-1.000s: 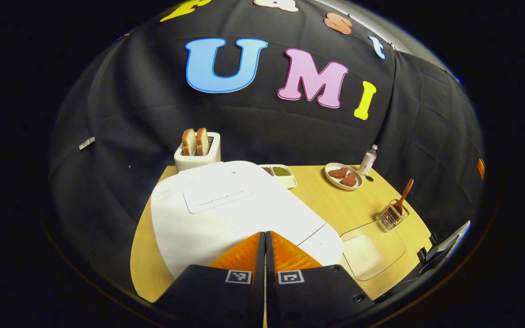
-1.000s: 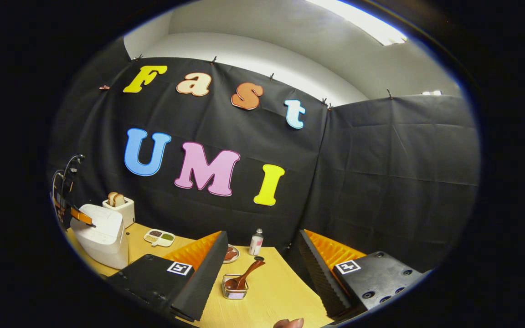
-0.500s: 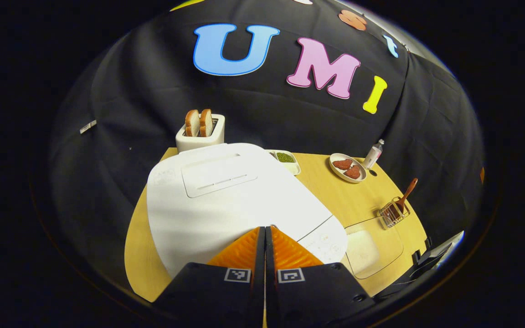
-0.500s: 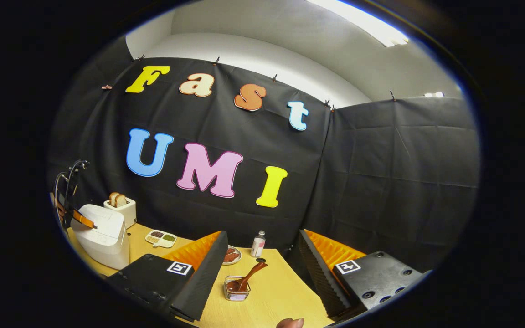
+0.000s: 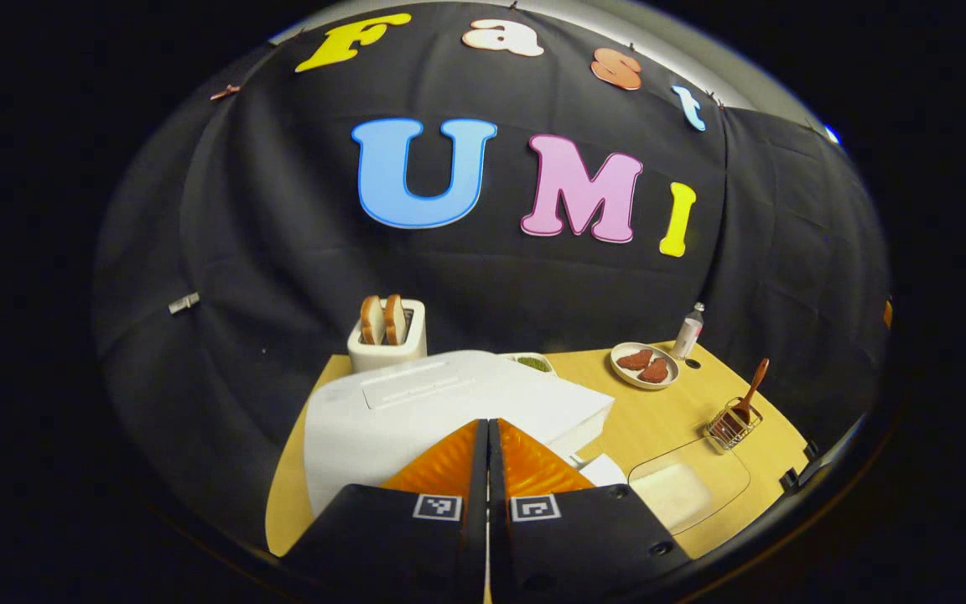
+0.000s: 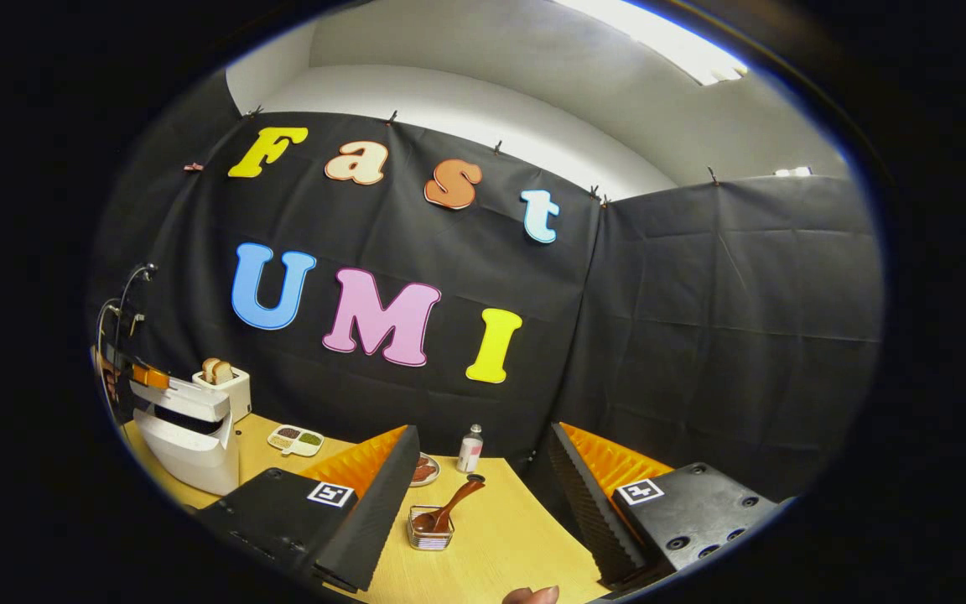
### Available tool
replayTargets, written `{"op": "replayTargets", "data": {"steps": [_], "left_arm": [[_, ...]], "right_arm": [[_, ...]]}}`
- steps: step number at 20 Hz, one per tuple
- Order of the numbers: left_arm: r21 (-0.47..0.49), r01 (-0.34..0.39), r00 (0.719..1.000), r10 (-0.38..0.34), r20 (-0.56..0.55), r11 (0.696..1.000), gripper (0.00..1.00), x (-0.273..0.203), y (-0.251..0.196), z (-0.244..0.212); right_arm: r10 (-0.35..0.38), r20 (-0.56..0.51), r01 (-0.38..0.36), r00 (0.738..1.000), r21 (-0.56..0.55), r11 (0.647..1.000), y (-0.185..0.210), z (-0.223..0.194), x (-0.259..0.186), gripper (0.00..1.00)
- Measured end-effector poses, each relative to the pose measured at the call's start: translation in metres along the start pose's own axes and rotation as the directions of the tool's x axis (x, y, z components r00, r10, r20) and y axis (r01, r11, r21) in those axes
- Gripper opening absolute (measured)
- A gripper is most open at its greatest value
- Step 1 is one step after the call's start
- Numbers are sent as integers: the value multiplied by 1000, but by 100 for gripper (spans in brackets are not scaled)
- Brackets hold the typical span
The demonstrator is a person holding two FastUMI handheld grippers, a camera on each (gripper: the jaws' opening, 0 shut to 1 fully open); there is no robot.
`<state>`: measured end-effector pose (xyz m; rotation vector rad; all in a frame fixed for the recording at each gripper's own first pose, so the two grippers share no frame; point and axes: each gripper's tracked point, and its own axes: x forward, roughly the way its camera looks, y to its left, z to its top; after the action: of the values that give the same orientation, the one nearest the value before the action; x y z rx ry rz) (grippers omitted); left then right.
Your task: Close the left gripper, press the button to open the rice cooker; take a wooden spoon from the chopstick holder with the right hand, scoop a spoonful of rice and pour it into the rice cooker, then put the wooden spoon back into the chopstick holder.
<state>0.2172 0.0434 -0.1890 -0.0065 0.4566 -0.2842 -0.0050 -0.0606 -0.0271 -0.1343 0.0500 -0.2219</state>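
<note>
A: Report the state of the left gripper (image 5: 487, 428).

B: In the left gripper view its two fingers are pressed together with nothing between them. The tips sit over the front edge of the white rice cooker (image 5: 449, 403); whether they touch it cannot be told.

A: Condition of the rice cooker lid?

B: Ajar. In the right gripper view the white lid (image 6: 181, 394) stands lifted off the body, with a dark gap along the front. The cooker is at the far left of the light wooden table (image 6: 500, 537).

A: Report the right gripper (image 6: 483, 470).

B: Fingers spread wide, holding nothing. It hangs above the table, near the small clear chopstick holder (image 6: 430, 528), which shows between the fingers.

A: Location of the brown wooden spoon (image 6: 448, 508)?

B: Standing in the chopstick holder, bowl down, handle tilted up and to the right in the right gripper view.

A: And the rice?

B: A clear shallow tray of white rice (image 5: 684, 491) lies just beside the cooker, at the front of the table in the left gripper view, with the chopstick holder just behind it.

A: Other items on the table?

B: A white toaster with two bread slices (image 5: 388, 335) behind the cooker, a round plate with two reddish pieces (image 5: 644, 367), and a small clear bottle (image 5: 688, 330) near the black cloth wall.
</note>
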Motion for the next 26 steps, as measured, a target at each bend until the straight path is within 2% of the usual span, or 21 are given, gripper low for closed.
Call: {"op": "replayTargets", "data": {"steps": [2, 5, 9, 10, 11, 12, 13, 14, 16, 20, 26], "left_arm": [[18, -36, 996, 34, 78, 999, 7, -8, 4, 24], [24, -56, 974, 49, 223, 998, 7, -35, 0, 57], [-7, -79, 943, 77, 324, 997, 9, -78, 0, 71], [-25, -79, 939, 83, 335, 997, 12, -88, -1, 72], [-44, -78, 934, 89, 347, 996, 18, -99, -3, 73], [-55, -82, 930, 96, 356, 995, 38, -109, -4, 74], [-56, -84, 927, 99, 363, 995, 49, -122, -9, 72], [-54, -84, 924, 98, 368, 995, 74, -132, -13, 71], [-55, -104, 917, 117, 382, 993, 97, -157, -20, 70], [-69, -154, 894, 169, 415, 986, 99, -205, -34, 72], [-105, -229, 884, 252, 393, 968, 98, -255, -48, 55]], "right_arm": [[3, 3, -3, 1000, -1, 1000, -2, 3, -4, 97], [13, 7, -13, 1000, -11, 1000, -3, 3, -11, 97], [30, 1, -30, 1000, -7, 1000, -3, 0, -18, 97], [36, 0, -36, 999, -6, 999, -3, 0, -20, 98], [42, 0, -42, 999, -6, 999, -3, 0, -23, 98], [45, 2, -45, 999, -8, 999, -4, -1, -25, 98], [48, 2, -48, 999, -10, 999, -4, -2, -27, 97], [51, 0, -51, 999, -8, 999, -5, -2, -28, 97], [61, -4, -61, 998, 0, 998, -4, -4, -30, 97], [93, -9, -93, 996, 3, 996, 2, -7, -30, 98], [160, -12, -159, 987, 36, 987, 16, -8, -31, 98]]}}
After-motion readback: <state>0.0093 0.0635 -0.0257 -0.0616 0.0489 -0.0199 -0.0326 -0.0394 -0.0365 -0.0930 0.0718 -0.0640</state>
